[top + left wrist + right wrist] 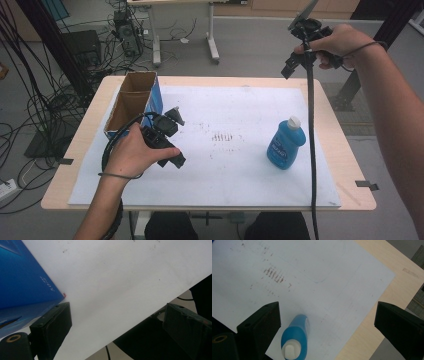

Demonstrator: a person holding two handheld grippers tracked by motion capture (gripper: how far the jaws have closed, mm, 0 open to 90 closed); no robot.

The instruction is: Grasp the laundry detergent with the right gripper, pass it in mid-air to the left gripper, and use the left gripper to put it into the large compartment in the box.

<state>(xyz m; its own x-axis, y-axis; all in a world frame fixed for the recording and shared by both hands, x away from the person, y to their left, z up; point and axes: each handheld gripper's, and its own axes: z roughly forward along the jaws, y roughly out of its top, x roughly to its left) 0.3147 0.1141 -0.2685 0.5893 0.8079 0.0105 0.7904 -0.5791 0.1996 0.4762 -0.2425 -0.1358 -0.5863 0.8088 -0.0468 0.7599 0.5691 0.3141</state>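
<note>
A blue bottle (286, 143) with a white cap lies on the right part of the white sheet (225, 110). An open cardboard box (133, 98) with blue sides stands at the left. My left gripper (177, 138) is low over the sheet just right of the box, jaws wide open and holding nothing. In the left gripper view the box's blue side (25, 282) is right beside one jaw of my left gripper (117, 315). My right gripper (300, 50) is held high over the table's far right edge. It is open (327, 315), looking down on the bottle (295, 337).
The sheet covers most of a light wooden table (345, 150). Faint brown marks (222, 136) stain the sheet's middle. The right gripper's cable (312, 150) hangs down across the table's right side. Cables and desk legs (212, 45) crowd the floor behind.
</note>
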